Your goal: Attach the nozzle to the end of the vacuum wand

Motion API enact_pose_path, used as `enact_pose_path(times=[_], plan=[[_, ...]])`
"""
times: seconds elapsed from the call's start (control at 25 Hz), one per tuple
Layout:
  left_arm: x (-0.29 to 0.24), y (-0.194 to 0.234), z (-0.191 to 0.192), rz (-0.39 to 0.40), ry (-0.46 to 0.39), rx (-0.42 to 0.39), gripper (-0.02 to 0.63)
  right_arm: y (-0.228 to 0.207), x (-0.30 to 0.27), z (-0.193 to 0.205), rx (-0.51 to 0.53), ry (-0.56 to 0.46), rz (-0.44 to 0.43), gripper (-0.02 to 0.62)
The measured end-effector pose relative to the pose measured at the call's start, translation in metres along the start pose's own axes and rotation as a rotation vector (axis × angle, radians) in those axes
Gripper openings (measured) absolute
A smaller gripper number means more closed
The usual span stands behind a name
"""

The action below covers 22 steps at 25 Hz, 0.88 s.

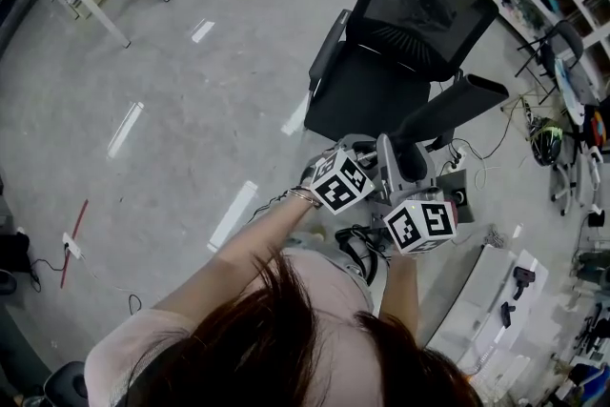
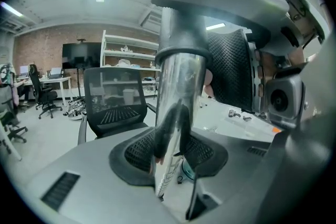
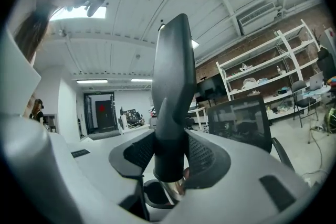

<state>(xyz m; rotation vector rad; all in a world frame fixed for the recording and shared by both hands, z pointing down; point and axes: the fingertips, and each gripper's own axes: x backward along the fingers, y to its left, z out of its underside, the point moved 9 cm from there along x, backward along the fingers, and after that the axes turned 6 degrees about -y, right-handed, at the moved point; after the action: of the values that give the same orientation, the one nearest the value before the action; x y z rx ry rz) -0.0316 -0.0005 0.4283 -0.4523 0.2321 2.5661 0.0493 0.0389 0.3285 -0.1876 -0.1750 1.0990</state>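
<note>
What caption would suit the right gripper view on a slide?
Right gripper holding a dark crevice nozzle, its collar at the shiny end of the vacuum wand.

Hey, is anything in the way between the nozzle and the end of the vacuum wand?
Nothing visible does. In the right gripper view, the collar of the nozzle sits right at the shiny end of the wand, with no object between them.
</note>
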Motion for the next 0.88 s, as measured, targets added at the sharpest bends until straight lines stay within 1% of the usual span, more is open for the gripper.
enact_pose_path(times=[0.24, 0.56, 0.72, 0.76, 0.88], plan=[[-0.001, 0.0, -0.001, 0.012, 0.003, -0.005, 0.153, 0.006, 0.002, 0.0, 0.064, -0.004, 0.041, 0.179], [-0.001, 0.004, -0.001, 0.012, 0.011, -0.004, 0.153, 0.013, -0.002, 0.0, 0.15, 0.012, 0.064, 0.179], [0.0, 0.003, 0.0, 0.015, 0.011, -0.006, 0.153, 0.022, 0.001, 0.005, 0.255, 0.022, 0.079, 0.179], [0.0, 0.003, 0.001, 0.018, 0.01, -0.007, 0.153, 0.022, 0.003, 0.006, 0.265, 0.025, 0.079, 0.179], [-0.003, 0.001, 0.001, 0.023, 0.007, -0.01, 0.153, 0.019, 0.005, 0.007, 0.253, 0.027, 0.077, 0.179]])
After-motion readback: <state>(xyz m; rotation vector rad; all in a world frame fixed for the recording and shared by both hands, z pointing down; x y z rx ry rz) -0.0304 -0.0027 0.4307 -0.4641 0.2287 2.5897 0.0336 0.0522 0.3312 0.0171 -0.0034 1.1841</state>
